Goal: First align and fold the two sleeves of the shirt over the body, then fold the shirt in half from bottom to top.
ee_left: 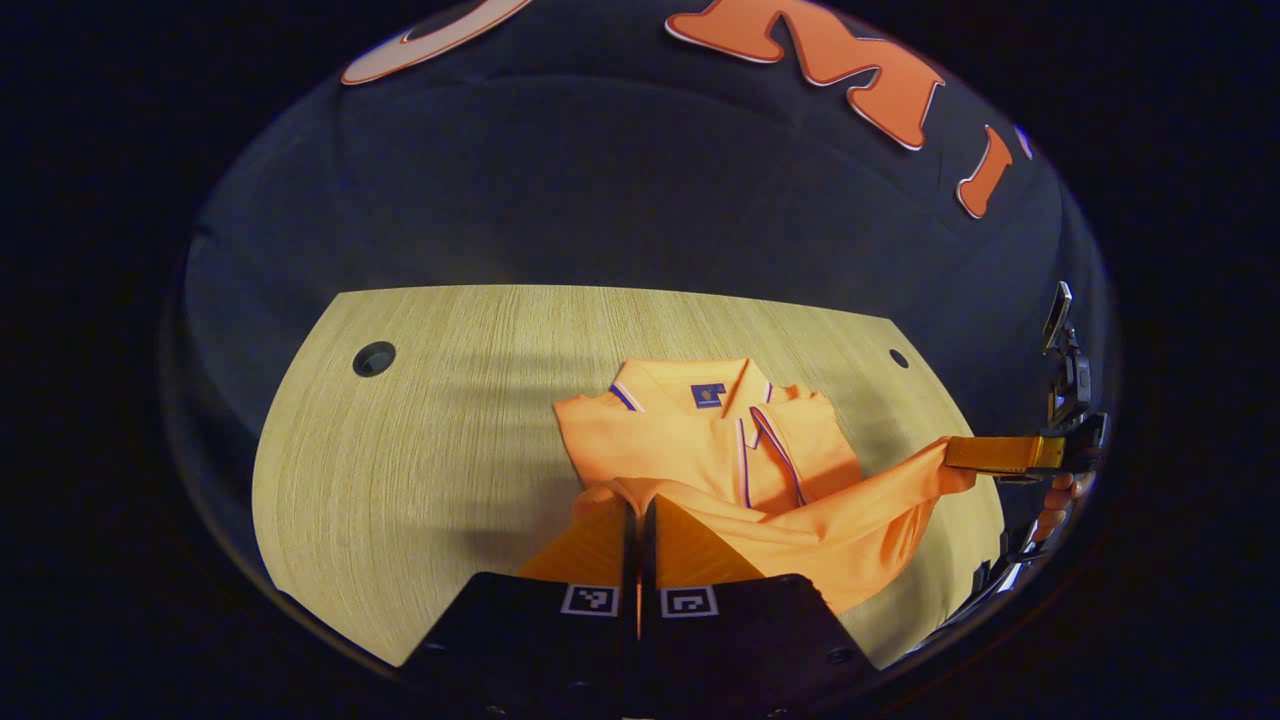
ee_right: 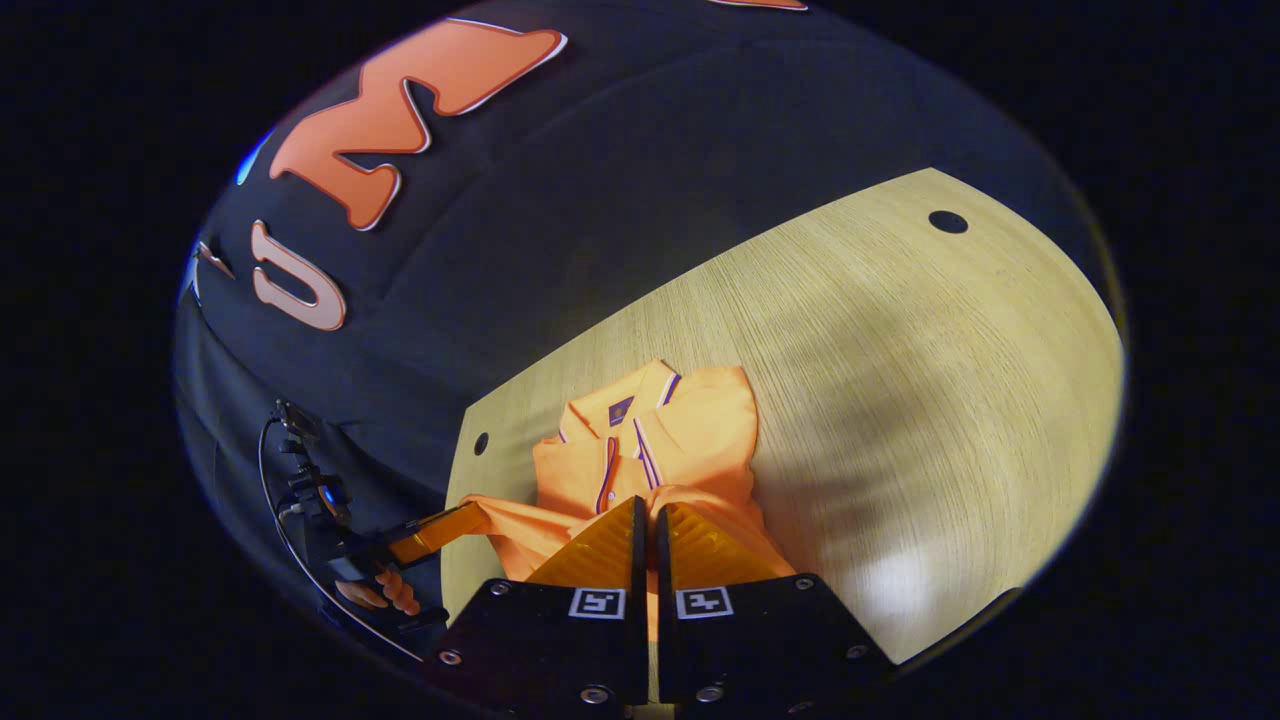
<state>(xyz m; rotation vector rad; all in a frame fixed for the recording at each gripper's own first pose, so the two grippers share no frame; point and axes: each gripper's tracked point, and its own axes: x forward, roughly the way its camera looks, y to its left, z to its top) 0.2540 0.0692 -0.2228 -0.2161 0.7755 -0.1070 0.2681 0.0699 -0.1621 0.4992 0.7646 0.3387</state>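
A: Start nearest. What are the left gripper (ee_left: 640, 515)'s fingers doing?

B: In the left gripper view they're pressed together on a bunched lower corner of the orange short-sleeved polo shirt with striped collar trim (ee_left: 720, 440), with cloth pinched between the tips and lifted off the board.

A: And the right gripper (ee_right: 647, 515)?

B: The same, seen in the right gripper view: its two fingers are nearly closed, with a fold of the shirt (ee_right: 650, 440) caught between the tips. In the left gripper view that gripper (ee_left: 950, 453) reaches in from the right edge, pinching the other lower corner, and a hand (ee_left: 1055, 505) grips its handle.

A: So where does the shirt lie?

B: On the pale wood-grain tabletop (ee_left: 420, 440), collar towards the far edge. The sleeves look folded onto the body. The lower hem is raised and stretched between both grippers, sagging in the middle, while the collar half lies flat.

A: Anything farther off?

B: Two round dark holes in the tabletop, one at far left (ee_left: 374, 358), one at far right (ee_left: 899, 358). Beyond the table is the black cloth wall (ee_left: 640, 200). In the right gripper view the left gripper (ee_right: 475, 518) holds its corner at lower left, a hand (ee_right: 385, 592) beneath it.
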